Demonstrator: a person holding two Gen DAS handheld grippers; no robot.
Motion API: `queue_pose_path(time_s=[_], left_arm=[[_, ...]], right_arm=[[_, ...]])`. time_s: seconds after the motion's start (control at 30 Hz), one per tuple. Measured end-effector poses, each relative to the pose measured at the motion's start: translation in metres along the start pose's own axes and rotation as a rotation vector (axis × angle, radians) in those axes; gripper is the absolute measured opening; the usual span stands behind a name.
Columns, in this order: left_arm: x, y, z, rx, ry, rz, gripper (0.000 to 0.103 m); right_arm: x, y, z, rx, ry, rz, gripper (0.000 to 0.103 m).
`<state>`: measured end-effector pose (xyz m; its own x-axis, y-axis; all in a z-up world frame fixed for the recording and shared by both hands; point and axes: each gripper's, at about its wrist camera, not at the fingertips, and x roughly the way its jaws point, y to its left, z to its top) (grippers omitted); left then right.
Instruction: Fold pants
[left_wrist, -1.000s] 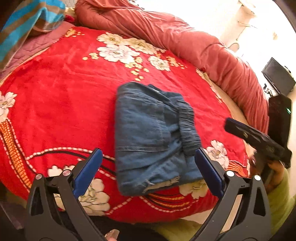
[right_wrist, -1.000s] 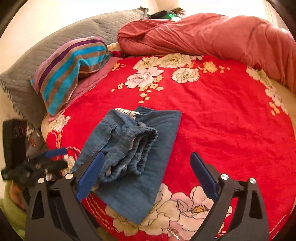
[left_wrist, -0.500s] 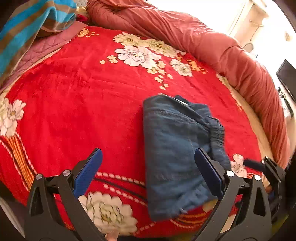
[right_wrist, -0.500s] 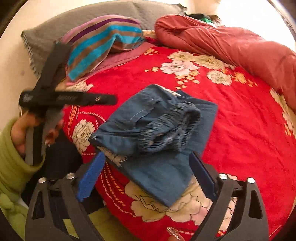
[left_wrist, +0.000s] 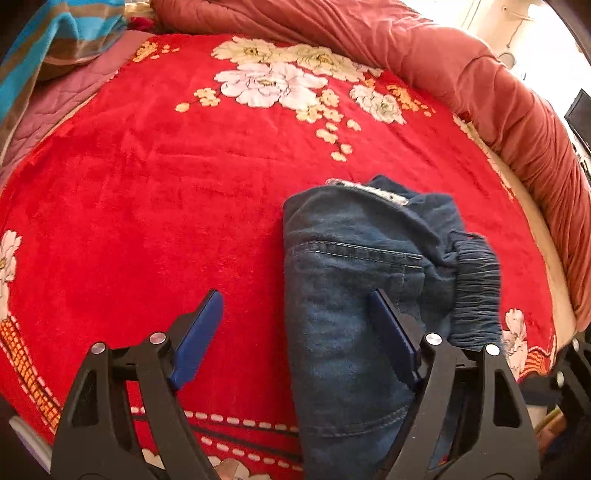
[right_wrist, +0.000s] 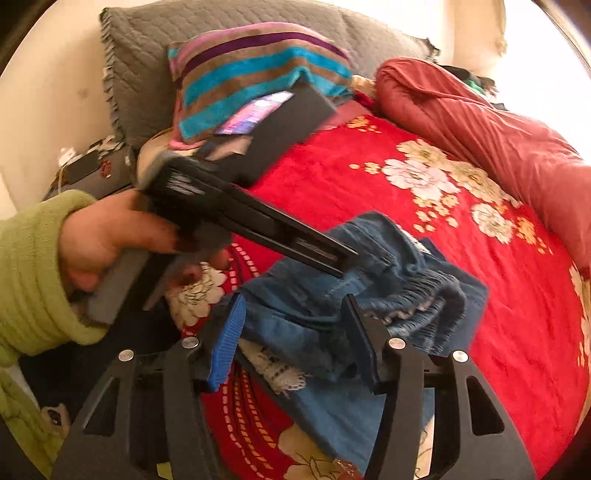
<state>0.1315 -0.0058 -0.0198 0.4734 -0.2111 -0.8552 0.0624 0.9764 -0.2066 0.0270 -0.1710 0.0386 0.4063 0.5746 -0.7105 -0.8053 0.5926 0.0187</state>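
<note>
Folded blue jeans lie on the red flowered blanket near the bed's front edge, elastic waistband on the right. My left gripper hangs low over their left edge. Its right finger is above the denim and its left above bare blanket, the jaws closing with nothing pressed. In the right wrist view the jeans bunch up, and my right gripper straddles their thick near fold. Its jaws are closing with denim between the pads. The left gripper, held by a hand in a green sleeve, reaches over the jeans.
A striped pillow leans on a grey quilted pillow at the head of the bed. A rolled red duvet runs along the far side. Cluttered bedside items sit beyond the bed's corner. A dark screen stands at far right.
Both grippers have come in closer to the jeans and narrowed their jaws. The right gripper rolled and now has the jeans' fold between its pads. The left gripper has swung over the jeans.
</note>
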Motion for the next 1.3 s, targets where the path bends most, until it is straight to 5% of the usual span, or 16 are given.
queue_pose_path(time_s=[0.2, 0.43, 0.63, 0.83, 1.03, 1.3], left_arm=[[0.004, 0.002, 0.001, 0.003, 0.006, -0.006, 0.074], [0.007, 0.003, 0.001, -0.006, 0.008, -0.011, 0.075], [0.007, 0.002, -0.001, -0.013, -0.005, -0.005, 0.076], [-0.012, -0.007, -0.002, 0.020, -0.050, 0.007, 0.076], [-0.028, -0.011, -0.001, 0.015, -0.088, 0.003, 0.081], [-0.044, -0.019, -0.003, 0.031, -0.123, 0.013, 0.088]], right_arm=[[0.010, 0.006, 0.000, -0.033, 0.029, 0.039, 0.043], [0.043, 0.008, -0.023, -0.021, 0.188, 0.100, 0.041], [0.042, 0.010, -0.029, 0.001, 0.188, 0.095, 0.042], [0.008, -0.005, -0.020, 0.072, 0.108, 0.113, 0.058], [-0.027, -0.033, -0.015, 0.160, 0.018, 0.029, 0.076], [-0.053, -0.066, -0.016, 0.265, -0.066, -0.069, 0.076]])
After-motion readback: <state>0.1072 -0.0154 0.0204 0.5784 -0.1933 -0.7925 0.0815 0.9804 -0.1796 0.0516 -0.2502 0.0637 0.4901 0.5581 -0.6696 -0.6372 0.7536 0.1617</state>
